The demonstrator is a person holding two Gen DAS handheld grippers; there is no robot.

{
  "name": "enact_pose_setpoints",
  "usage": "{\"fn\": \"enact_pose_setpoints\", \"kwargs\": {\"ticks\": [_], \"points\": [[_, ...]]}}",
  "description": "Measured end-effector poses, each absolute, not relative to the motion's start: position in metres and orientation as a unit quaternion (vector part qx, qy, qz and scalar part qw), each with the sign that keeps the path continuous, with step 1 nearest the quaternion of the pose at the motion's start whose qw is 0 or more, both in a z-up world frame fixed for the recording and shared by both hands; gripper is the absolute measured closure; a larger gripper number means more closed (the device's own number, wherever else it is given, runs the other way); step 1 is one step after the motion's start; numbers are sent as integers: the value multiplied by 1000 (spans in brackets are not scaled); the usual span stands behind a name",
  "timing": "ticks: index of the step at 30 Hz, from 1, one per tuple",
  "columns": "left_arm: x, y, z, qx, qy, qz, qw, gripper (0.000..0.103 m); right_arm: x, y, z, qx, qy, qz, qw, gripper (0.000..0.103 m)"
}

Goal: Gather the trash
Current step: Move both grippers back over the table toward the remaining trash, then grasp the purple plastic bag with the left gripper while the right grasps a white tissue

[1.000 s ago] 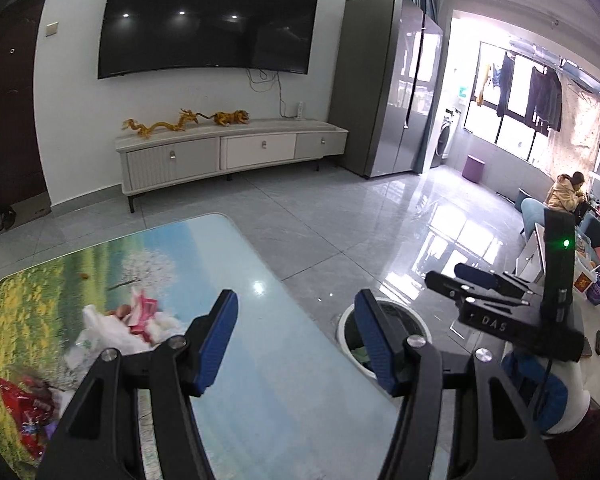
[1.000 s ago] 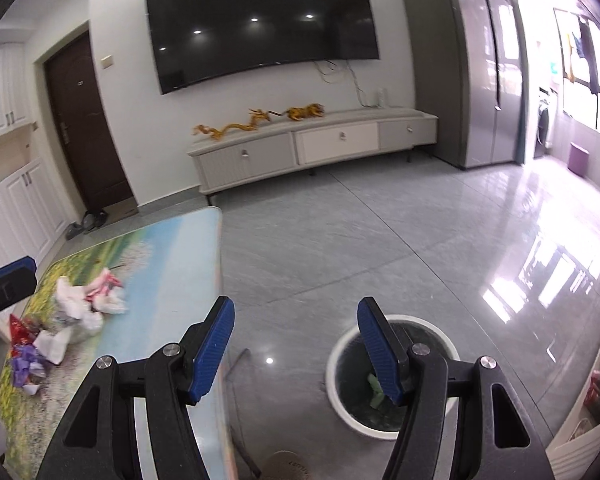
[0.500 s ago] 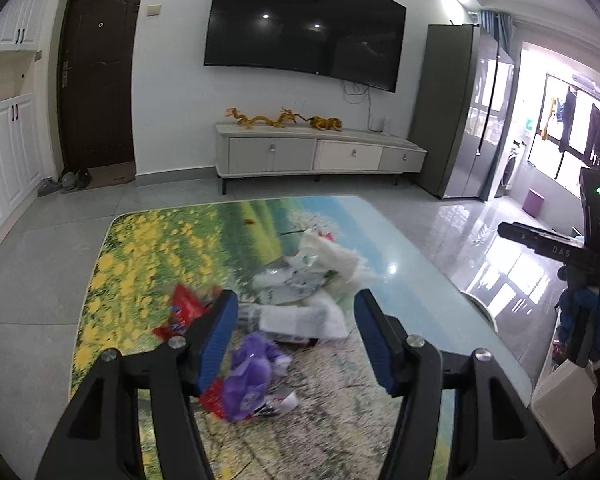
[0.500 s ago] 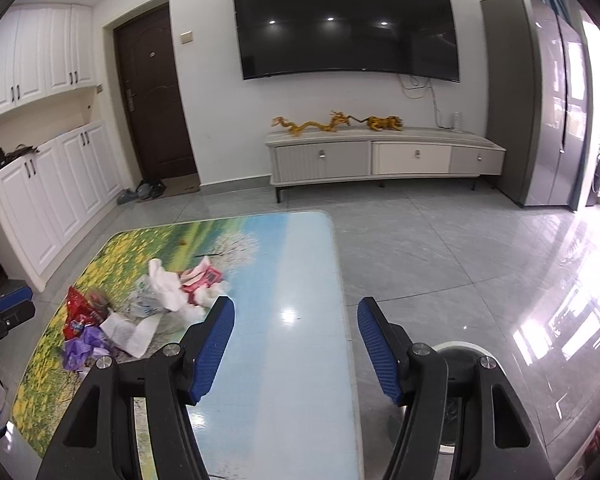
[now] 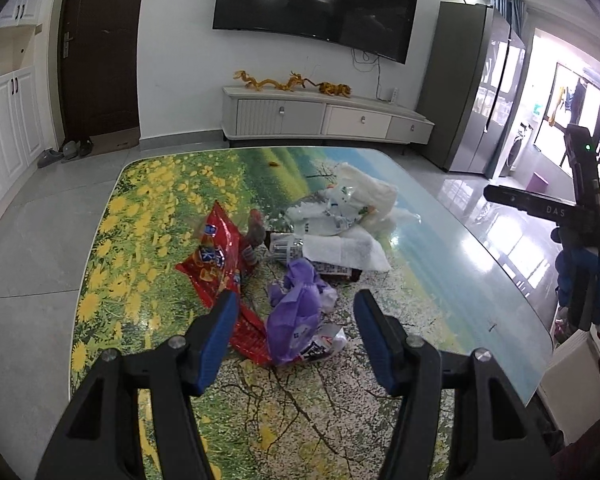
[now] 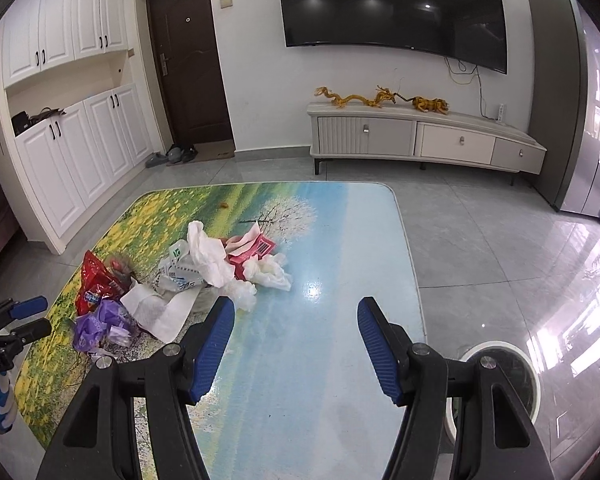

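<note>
Left gripper: jaws wide, empty, hovering over the near part of the tabletop. Purple bag lies dead ahead, framed between the fingers; red wrapper just left of it, toward the left edge. The bag's long axis runs roughly along the approach line.

Right gripper: jaws wide, empty, over bare tabletop toward the right edge; trash pile is ahead-left. Bin on the floor off the near right corner.

Judgement: left is nearer; a straight descent onto the bag should do.
</note>
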State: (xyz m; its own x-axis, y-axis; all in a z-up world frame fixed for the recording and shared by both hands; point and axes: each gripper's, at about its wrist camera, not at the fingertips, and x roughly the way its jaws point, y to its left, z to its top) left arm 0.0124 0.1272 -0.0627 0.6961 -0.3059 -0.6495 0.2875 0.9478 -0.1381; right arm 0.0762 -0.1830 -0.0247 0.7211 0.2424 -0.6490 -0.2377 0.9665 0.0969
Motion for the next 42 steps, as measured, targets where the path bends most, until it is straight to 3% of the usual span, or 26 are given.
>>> {"fn": "enact_pose_setpoints", "kwargs": {"ticks": [18,23,29,40,42], "points": [[55,104,-102,18,407,-182,895,55,95,-183,-46,3,376,146,915,41],[61,102,-109,13,421,-193,886,78,102,-178,-47,-4,378,156,913,41],[55,99,-103,14,407,-203,890,84,113,-165,-48,-12,379,179,908,41],[50,107,-79,-20,384,-206,900,88,148,-107,-48,-40,375,256,890,51],[50,110,-77,-29,381,-205,901,88,154,-96,-52,-47,379,263,886,57]]}}
